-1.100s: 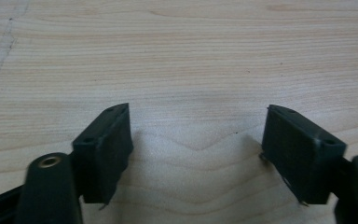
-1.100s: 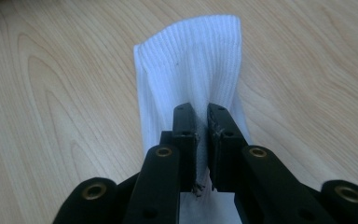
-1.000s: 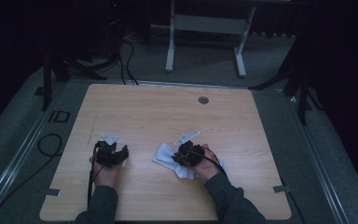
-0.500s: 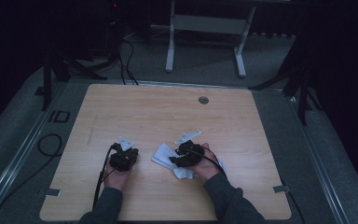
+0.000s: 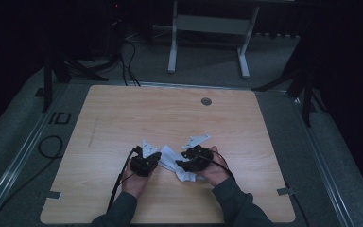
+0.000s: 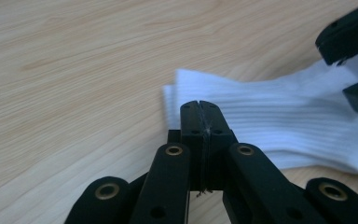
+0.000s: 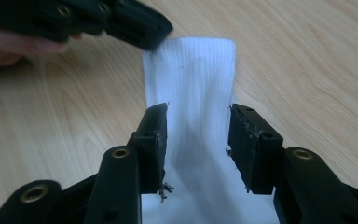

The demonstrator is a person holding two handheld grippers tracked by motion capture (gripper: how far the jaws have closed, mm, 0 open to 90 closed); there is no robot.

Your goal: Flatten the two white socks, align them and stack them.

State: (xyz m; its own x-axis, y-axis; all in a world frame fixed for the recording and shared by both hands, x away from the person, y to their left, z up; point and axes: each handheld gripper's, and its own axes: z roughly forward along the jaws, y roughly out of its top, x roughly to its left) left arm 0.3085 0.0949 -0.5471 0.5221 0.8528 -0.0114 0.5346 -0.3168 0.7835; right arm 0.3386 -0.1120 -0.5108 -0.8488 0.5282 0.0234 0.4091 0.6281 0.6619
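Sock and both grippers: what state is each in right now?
Sock: white, lying flat on the table, cuff end toward the left gripper.
Left gripper: jaws shut, tips at the sock's cuff edge; whether fabric is pinched cannot be told.
Right gripper: jaws apart, straddling the sock, pads not pressing it.

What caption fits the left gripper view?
Left gripper shut at the cuff edge of a white sock on the wooden table.
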